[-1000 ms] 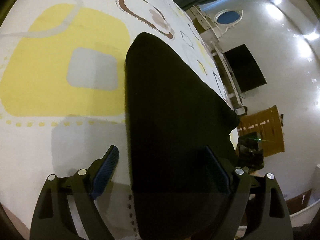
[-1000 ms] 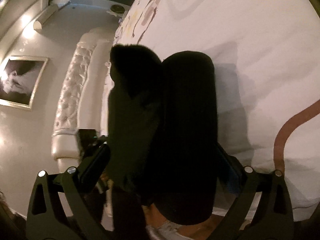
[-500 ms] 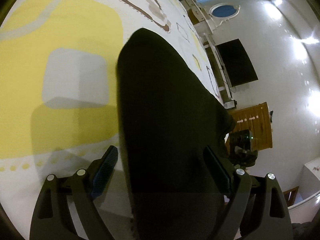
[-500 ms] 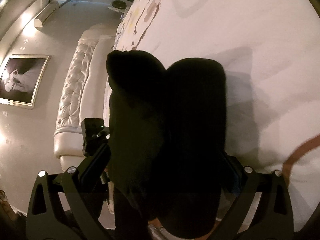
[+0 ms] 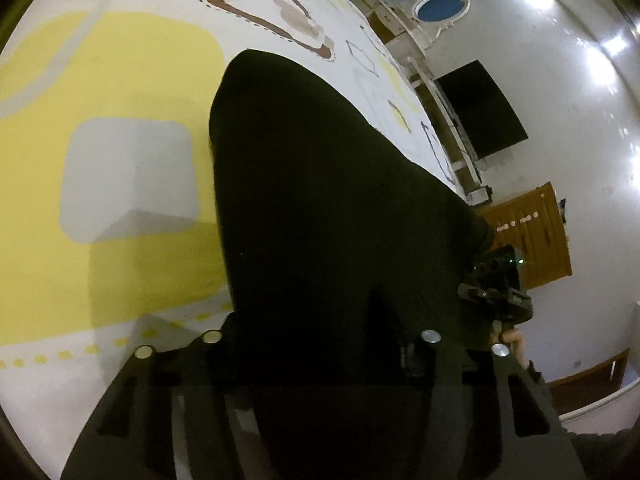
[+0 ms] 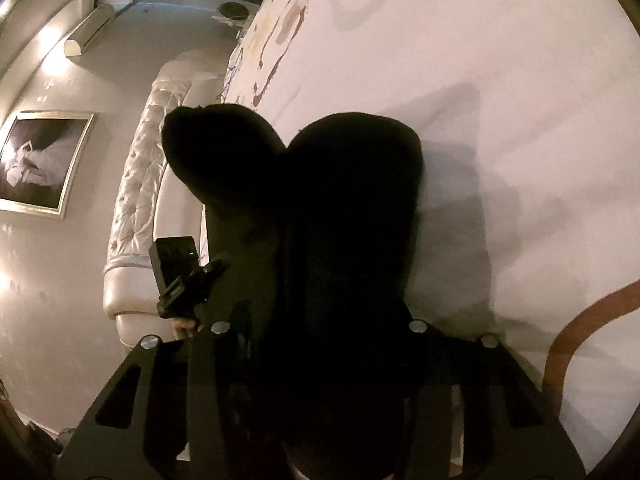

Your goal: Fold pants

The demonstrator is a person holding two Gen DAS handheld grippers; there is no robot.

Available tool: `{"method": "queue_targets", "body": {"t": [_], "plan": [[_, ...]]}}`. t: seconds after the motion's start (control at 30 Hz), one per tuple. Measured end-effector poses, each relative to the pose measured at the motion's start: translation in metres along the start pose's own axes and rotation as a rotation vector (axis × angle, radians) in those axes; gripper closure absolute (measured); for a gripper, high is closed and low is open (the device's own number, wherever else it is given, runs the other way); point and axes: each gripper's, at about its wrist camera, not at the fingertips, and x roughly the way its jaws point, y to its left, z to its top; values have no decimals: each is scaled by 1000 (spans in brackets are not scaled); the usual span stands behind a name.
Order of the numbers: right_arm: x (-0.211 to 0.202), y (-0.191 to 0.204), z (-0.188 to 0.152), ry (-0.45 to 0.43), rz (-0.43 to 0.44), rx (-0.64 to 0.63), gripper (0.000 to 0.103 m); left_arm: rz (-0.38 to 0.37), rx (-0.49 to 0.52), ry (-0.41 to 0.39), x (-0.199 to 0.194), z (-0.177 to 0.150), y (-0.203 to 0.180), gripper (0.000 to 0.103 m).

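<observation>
- Since the earlier frames, both of your grippers have drawn their jaws inward from wide apart; the black pants (image 5: 320, 208) now fill the gap of each.
- Left wrist view: your left gripper (image 5: 320, 332) is closing on the pants. Its fingertips are sunk in the dark cloth, so firm pad contact cannot be confirmed, though fabric bunches between the jaws.
- Compared with a second ago, the yellow patch of the bedspread (image 5: 112, 92) sits lower left and the grey square has shifted; your left gripper has rolled slightly and points down at the bed.
- The pants lie on the patterned bedspread, running away from the gripper to a rounded far end near the brown loop motif (image 5: 256, 16).
- At the right edge of this view, your other gripper's body and a fingertip of your hand (image 5: 514, 338) appear.
- Right wrist view: your right gripper (image 6: 320, 320) is likewise closing, with the pants (image 6: 320, 200) between its jaws; two rounded lobes of cloth rise ahead of it.
- Its aim matches the earlier frames, angled down over the bed edge, with the tufted headboard (image 6: 140, 184) to the left.
</observation>
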Motion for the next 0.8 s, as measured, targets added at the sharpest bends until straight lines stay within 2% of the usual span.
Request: {"method": "queue_targets", "body": {"t": [0.13,0.33,0.8], "plan": [[1,4,3,-7,11,-6,64,5,5,-11,-3,-1,2,65],[6,11,9,-23,26,-14,66,46,43,-30,-2,5,-10,72],[36,27,37,-17,26,-24,66,52,-13,-81,-25,13,17,73]]}}
